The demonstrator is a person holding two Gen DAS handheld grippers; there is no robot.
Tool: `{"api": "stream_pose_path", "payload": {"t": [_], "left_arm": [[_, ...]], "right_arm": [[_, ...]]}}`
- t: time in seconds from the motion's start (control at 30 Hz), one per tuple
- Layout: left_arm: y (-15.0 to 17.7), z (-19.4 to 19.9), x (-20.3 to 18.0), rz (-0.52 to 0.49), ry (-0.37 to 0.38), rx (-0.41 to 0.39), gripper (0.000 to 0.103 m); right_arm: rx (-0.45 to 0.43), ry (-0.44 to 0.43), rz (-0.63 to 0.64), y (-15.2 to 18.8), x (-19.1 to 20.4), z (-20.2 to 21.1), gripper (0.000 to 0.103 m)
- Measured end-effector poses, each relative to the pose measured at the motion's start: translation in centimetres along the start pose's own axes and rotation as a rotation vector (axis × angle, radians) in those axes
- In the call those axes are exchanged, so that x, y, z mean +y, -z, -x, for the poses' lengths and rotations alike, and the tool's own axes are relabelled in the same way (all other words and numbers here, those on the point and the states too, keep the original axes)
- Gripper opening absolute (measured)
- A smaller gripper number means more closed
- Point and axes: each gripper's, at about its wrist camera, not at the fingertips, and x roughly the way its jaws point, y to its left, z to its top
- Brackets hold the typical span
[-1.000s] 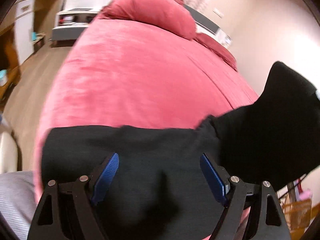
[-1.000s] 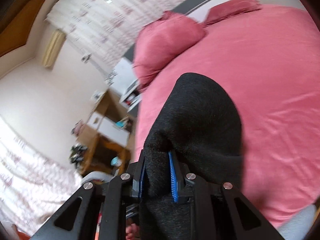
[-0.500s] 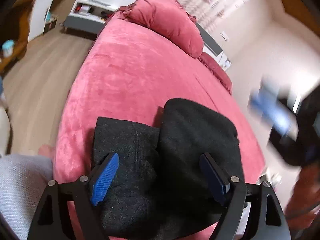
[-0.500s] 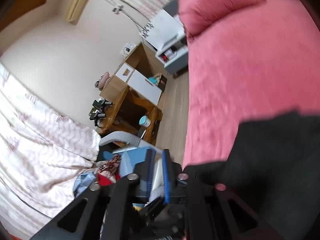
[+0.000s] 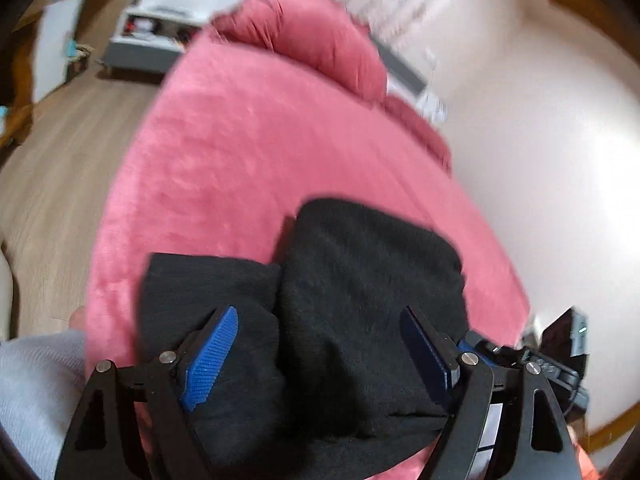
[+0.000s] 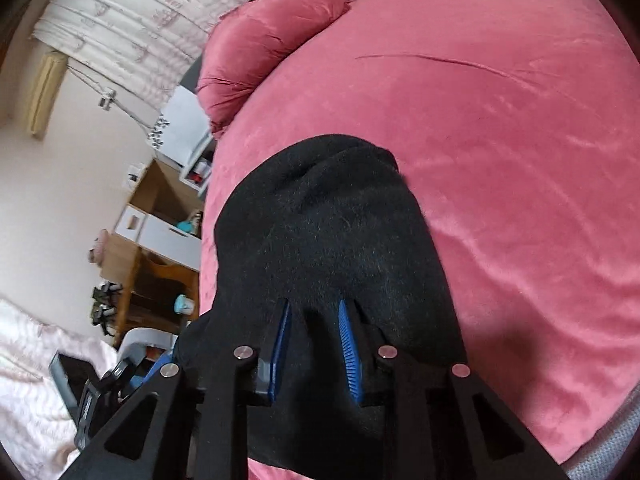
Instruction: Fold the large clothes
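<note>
A black garment (image 5: 360,264) lies folded in a thick pile near the foot edge of the pink bed (image 5: 240,152). One layer overlaps another along a seam down the middle. My left gripper (image 5: 316,312) hovers just above the pile, open wide, its blue pads (image 5: 208,360) clear of the cloth. In the right wrist view the same garment (image 6: 328,208) fills the centre. My right gripper (image 6: 314,304) rests low on it. Its jaws are opening with a narrow gap, and a ridge of black cloth sits between the pads (image 6: 350,352), not visibly pinched.
Pink pillows (image 5: 320,40) lie at the head of the bed (image 6: 500,160). Wood floor (image 5: 60,140) runs along the left side. A wooden desk with white drawers (image 6: 160,224) stands by the wall. A grey-clad part of the person (image 5: 32,380) is at lower left.
The right gripper carried a flap of the black garment over onto the rest, let it go, then dropped down onto the pile. The garment went from spread out to folded. The left gripper stayed open.
</note>
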Motion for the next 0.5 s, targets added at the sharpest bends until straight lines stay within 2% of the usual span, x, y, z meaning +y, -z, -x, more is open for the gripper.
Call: {"api": "stream_pose_path", "payload": {"t": [0.1, 0.17, 0.23, 0.33, 0.37, 0.4, 0.47, 0.5], "left_arm": [[-1.2, -3.6, -1.3, -0.054, -0.066, 0.161, 0.080], [-1.4, -4.6, -2.2, -0.098, -0.090, 0.199, 0.078], [-0.9, -5.6, -3.4, -0.162, -0.089, 0.274, 0.075], [0.2, -7.3, -4.0, -0.245, -0.180, 0.365, 0.073], [0.3, -7.2, -3.9, -0.236, -0.190, 0.357, 0.071], [0.2, -6.6, -3.8, -0.209, -0.197, 0.317, 0.067], [0.0, -4.8, -3.4, -0.149, -0.184, 0.221, 0.068], [0.0, -4.0, -3.2, -0.131, -0.204, 0.167, 0.072]], "right_arm": [[0.012, -0.008, 0.043, -0.1, 0.1, 0.0, 0.025], [0.014, -0.025, 0.037, 0.3, -0.3, 0.3, 0.024], [0.012, -0.049, 0.002, 0.5, -1.1, 1.0, 0.024], [-0.010, -0.089, -0.039, 0.7, -2.2, 2.1, 0.025], [-0.021, -0.099, -0.039, 0.8, -2.3, 2.4, 0.025], [-0.028, -0.097, -0.036, 0.8, -2.4, 2.6, 0.025], [-0.045, -0.094, -0.032, 1.1, -3.0, 3.5, 0.026], [-0.051, -0.095, -0.029, 1.1, -3.2, 3.8, 0.026]]}}
